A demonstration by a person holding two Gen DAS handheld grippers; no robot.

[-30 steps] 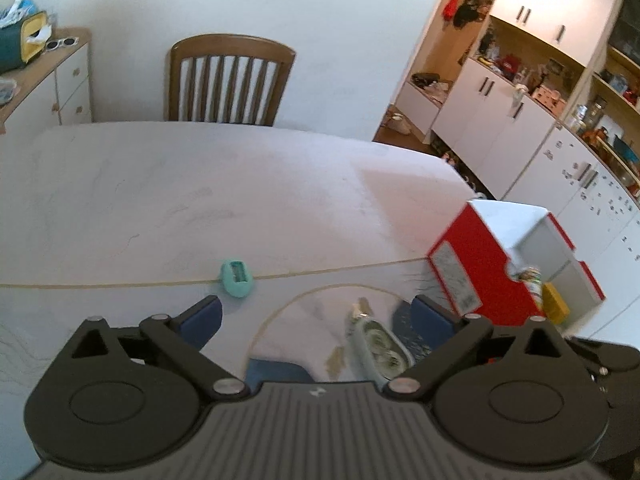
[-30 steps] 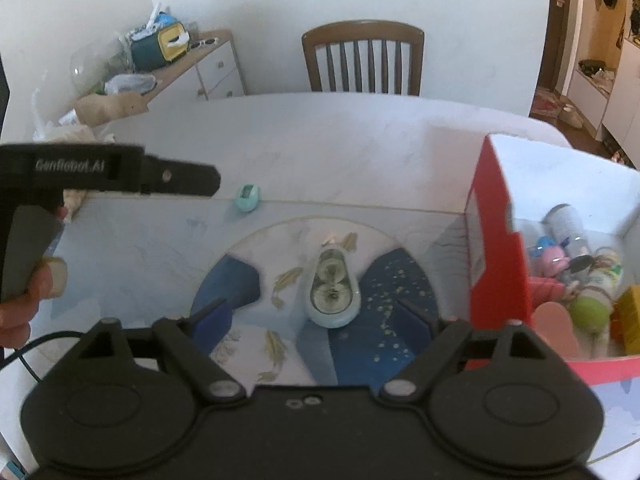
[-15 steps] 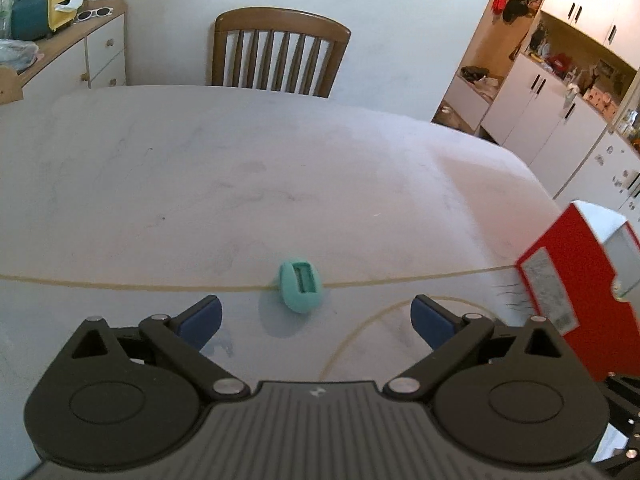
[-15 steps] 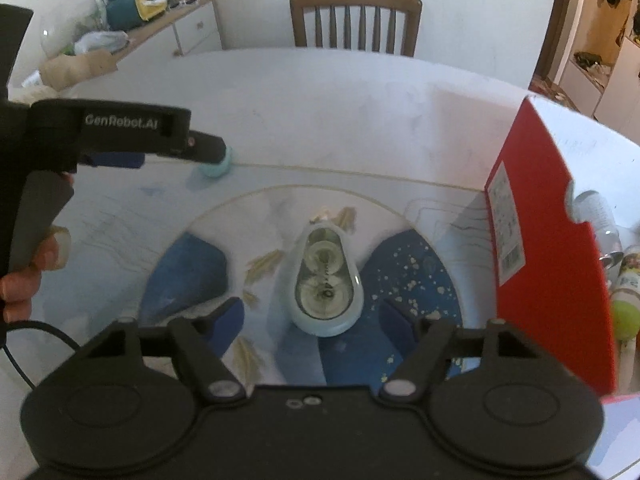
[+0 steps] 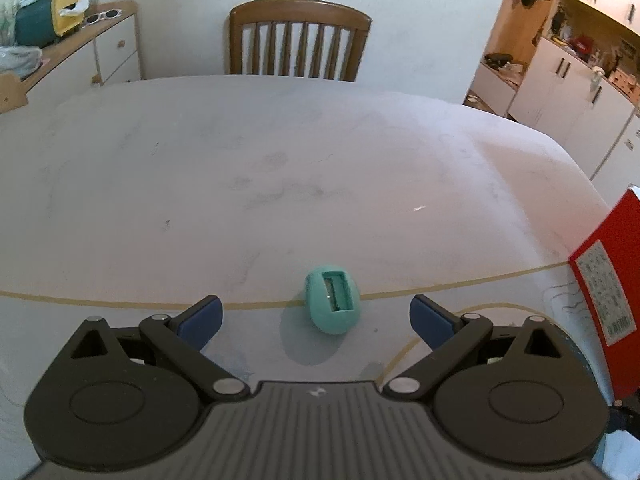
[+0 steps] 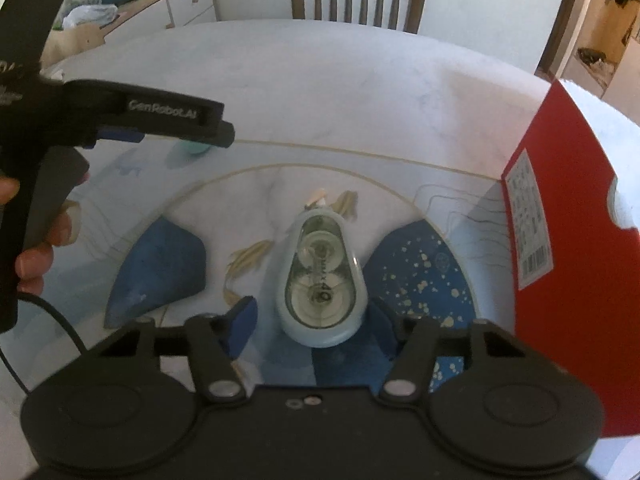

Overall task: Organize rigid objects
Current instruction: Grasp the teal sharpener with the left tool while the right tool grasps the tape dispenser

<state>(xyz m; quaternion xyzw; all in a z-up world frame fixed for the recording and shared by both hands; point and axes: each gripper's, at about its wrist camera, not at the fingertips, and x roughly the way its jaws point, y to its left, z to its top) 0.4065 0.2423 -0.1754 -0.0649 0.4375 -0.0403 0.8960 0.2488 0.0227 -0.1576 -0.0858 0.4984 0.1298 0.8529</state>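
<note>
Closing in: right gripper (image 6: pixel 310 322), jaws just narrowed to half-open astride the untouched correction-tape dispenser (image 6: pixel 320 276) at lower centre on the tabletop (image 6: pixel 320 92); left gripper (image 5: pixel 316 316), wide open, empty, now nearer the teal sharpener (image 5: pixel 333 303); both pickups pending.

A pale round table (image 5: pixel 280 168) with a marbled top carries everything. A thin gold line crosses it from side to side, and nearer the cameras a gold-edged circle holds dark blue patches and gold leaf shapes. A teal egg-shaped sharpener (image 5: pixel 333 305) lies right on the gold line, slot facing up. A clear correction tape (image 6: pixel 319 280) lies flat inside the circle, between two blue patches, its tip pointing to the far side. A red box (image 6: pixel 560 216) stands on the table's right part, just beside the circle
</note>
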